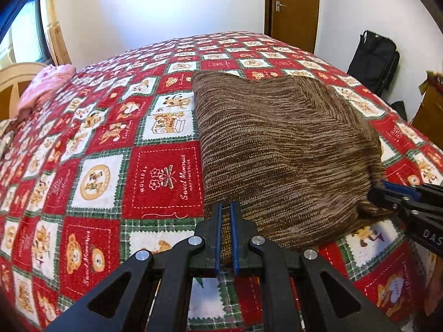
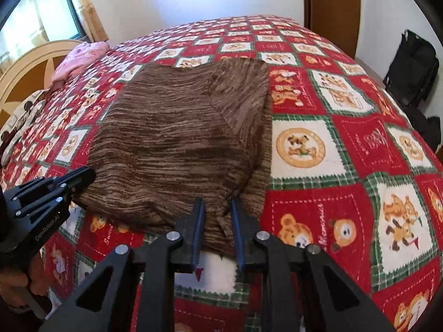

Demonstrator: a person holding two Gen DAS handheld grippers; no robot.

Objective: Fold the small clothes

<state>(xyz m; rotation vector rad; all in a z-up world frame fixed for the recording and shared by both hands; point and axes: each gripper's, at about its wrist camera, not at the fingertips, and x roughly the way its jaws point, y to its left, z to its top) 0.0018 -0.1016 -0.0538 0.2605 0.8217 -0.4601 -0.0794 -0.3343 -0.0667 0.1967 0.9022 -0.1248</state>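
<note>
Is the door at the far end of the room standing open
No, the brown wooden door is shut flush in its frame, beyond the checked bedspread.

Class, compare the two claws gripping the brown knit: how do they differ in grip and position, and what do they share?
The left claw holds the knit's near-left corner; the right claw holds the near-right one. The left claw's blue pads sit almost together on thin fabric; the right claw's stand wider apart around a thicker bunch. Both are black with blue pads, point down at the quilt, and are shut on the knit's near edge.
</note>
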